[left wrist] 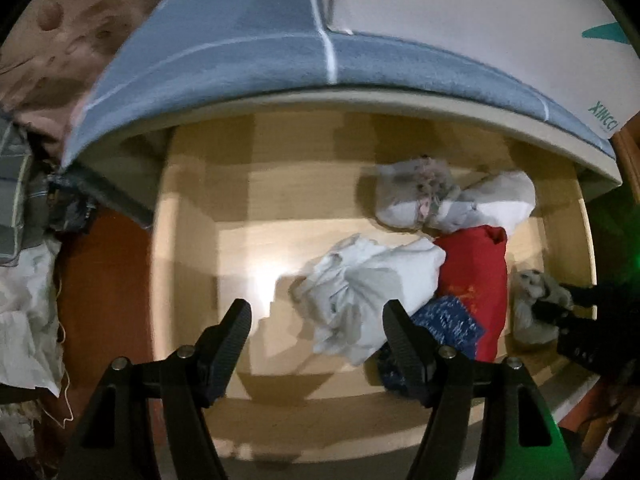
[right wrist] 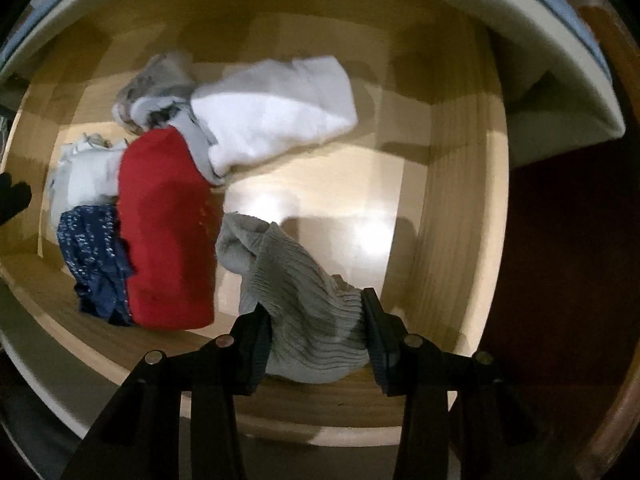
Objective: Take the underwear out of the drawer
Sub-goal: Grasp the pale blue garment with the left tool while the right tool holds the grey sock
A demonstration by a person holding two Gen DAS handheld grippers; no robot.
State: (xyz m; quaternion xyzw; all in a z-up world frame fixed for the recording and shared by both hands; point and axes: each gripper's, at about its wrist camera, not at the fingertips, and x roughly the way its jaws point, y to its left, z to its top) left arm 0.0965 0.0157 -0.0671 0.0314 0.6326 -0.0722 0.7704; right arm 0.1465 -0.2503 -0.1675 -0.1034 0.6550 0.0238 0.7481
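Grey ribbed underwear [right wrist: 304, 304] — long axis toward drawer [right wrist: 460, 208] back-left, clamped in right hand-held gripper [right wrist: 316, 340]

The drawer [right wrist: 452, 216] floor is showing pale, glossy wood — the grey underwear [right wrist: 304, 300] is looking ribbed, matt knit cloth.

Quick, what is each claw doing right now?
Left gripper: open, holding nothing.
Right gripper: closed on the grey ribbed knit garment.

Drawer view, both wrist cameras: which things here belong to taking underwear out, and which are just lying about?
Job:
drawer
grey ribbed garment gripped by right gripper
red garment
navy patterned garment
white garments
left gripper, open

Lying about:
grey-blue bedding
white box
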